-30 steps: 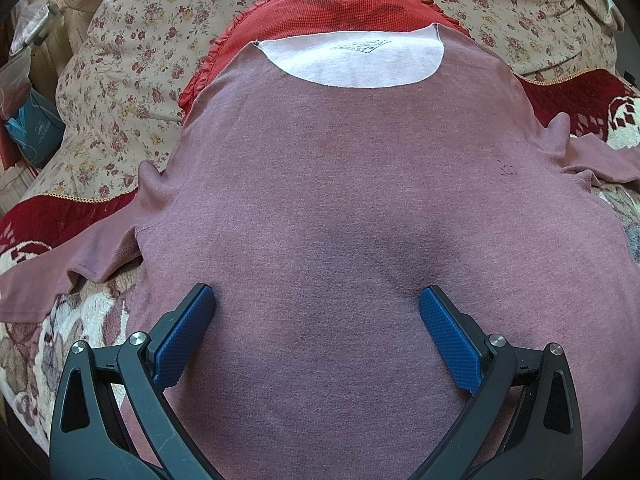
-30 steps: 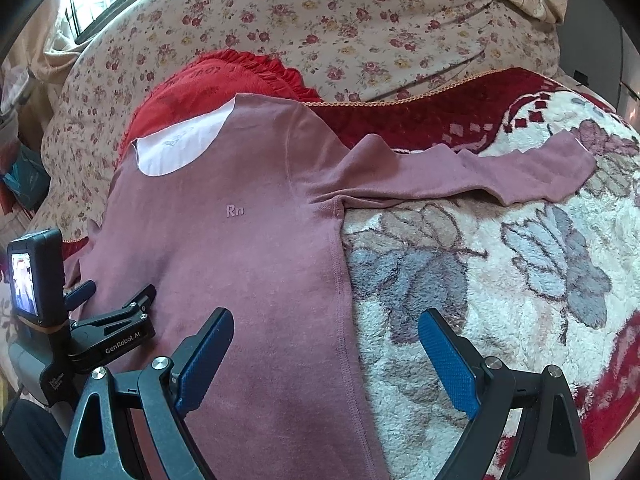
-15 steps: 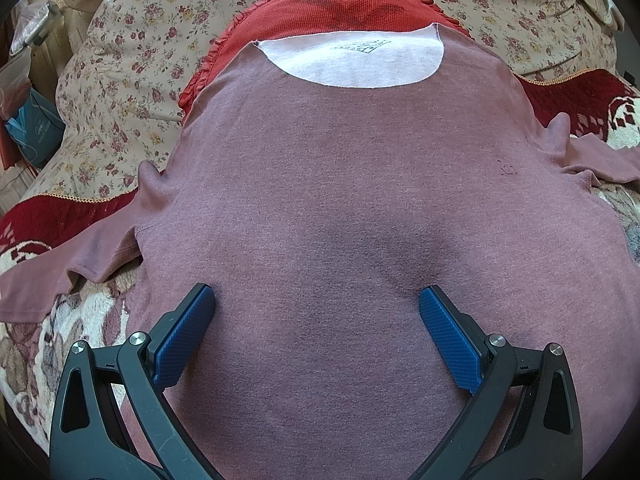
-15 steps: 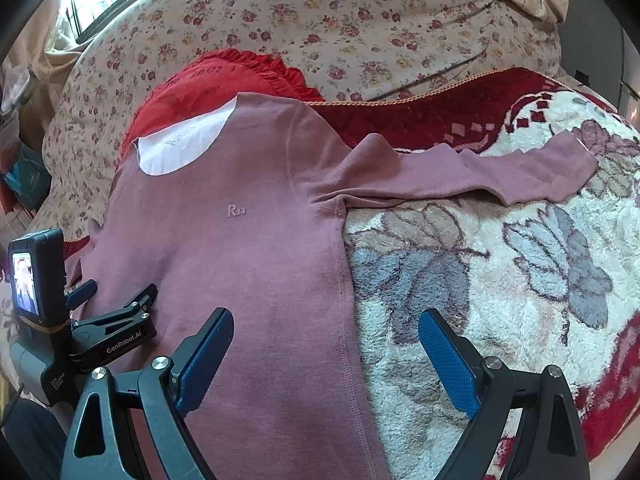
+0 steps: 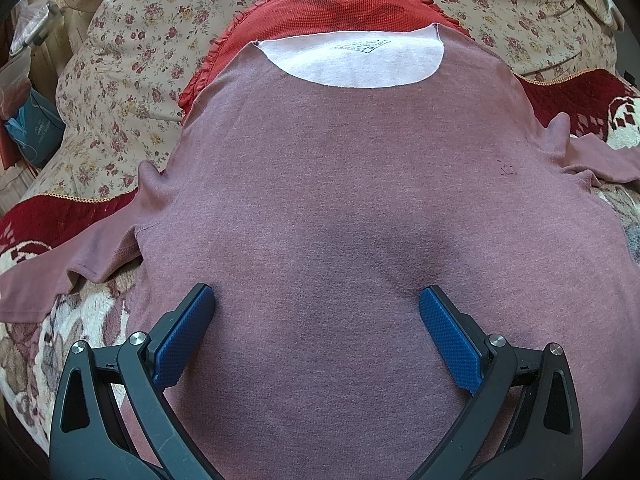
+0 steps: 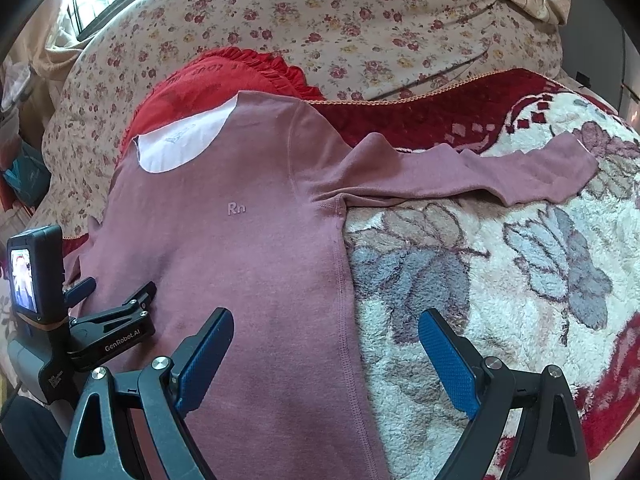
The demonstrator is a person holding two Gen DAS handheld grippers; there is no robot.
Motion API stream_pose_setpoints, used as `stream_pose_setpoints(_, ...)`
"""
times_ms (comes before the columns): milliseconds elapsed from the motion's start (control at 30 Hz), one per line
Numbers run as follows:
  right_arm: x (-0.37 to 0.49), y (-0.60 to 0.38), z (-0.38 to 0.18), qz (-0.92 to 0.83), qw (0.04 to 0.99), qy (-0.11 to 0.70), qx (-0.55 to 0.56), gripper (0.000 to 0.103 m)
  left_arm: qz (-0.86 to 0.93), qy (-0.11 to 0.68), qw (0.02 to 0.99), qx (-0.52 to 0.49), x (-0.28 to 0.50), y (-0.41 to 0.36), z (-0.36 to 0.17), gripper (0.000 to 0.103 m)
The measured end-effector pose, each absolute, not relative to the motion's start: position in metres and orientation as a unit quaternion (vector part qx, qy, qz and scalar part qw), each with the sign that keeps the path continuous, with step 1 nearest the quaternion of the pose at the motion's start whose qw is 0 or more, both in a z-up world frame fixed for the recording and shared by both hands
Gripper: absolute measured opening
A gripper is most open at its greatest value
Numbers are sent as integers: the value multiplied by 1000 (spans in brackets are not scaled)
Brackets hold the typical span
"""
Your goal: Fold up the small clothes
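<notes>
Place: a home bedroom.
Evidence: plush flower-patterned blanket [image 6: 500, 280] across the frame's right, floral quilt [image 6: 360, 20] bunched along the top, red frilled pillow [image 5: 320, 12] at upper centre.

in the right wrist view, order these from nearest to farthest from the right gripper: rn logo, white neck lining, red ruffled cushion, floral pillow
From the right gripper:
1. Rn logo, on the shirt's chest, up and left.
2. White neck lining, at the collar.
3. Red ruffled cushion, just behind the collar.
4. Floral pillow, along the back.
</notes>
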State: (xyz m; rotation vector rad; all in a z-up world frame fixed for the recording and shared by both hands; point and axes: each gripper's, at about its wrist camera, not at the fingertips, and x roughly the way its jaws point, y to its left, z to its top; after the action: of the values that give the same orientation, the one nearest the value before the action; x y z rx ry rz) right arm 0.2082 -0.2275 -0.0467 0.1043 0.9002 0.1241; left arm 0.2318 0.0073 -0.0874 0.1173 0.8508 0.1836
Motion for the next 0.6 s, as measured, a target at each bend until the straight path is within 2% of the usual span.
stream_pose_setpoints(600,207,-230,-44,62,900,428,54,93,89,412,905,57,232,7,-87,103)
